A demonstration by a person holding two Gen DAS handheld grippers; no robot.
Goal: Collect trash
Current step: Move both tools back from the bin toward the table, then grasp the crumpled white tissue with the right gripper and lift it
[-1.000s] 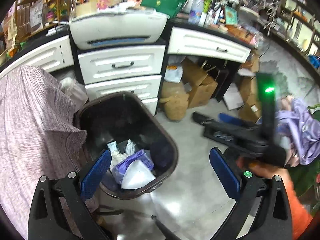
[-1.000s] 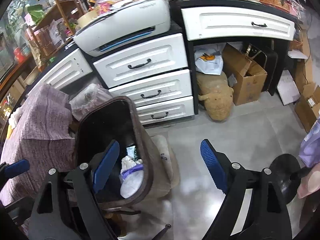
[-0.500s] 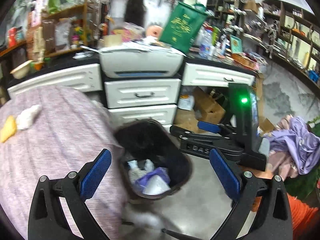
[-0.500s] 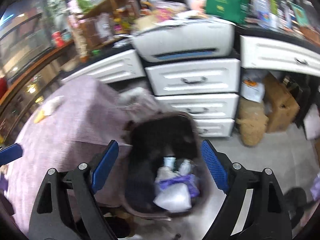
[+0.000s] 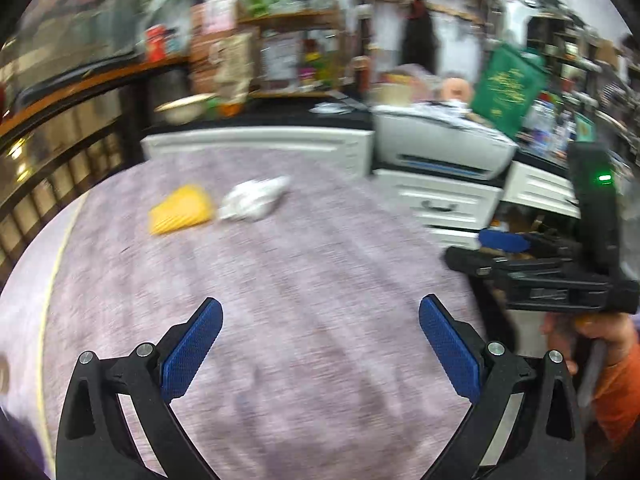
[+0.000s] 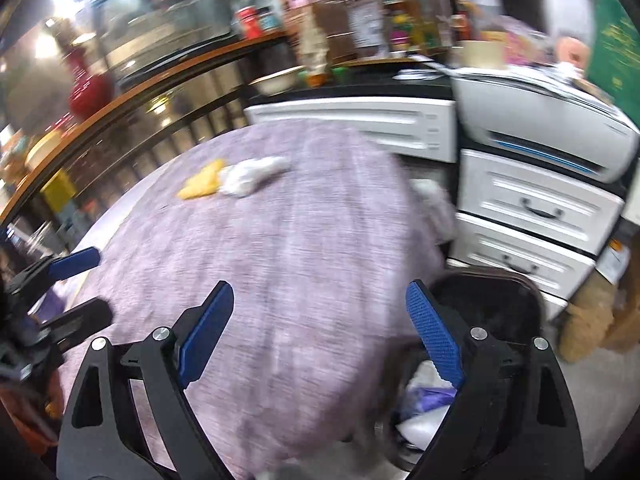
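Trash on the table and in the bin

A yellow wrapper (image 5: 180, 214) and a crumpled white tissue (image 5: 254, 200) lie just beside each other on the purple tablecloth; the dark trash bin (image 6: 486, 292) beside the table holds white and purple scraps.

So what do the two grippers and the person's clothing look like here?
Both the left gripper and the right gripper have black frames with silver bolts and blue textured pads. The right gripper's body carries a green light. An orange sleeve shows.
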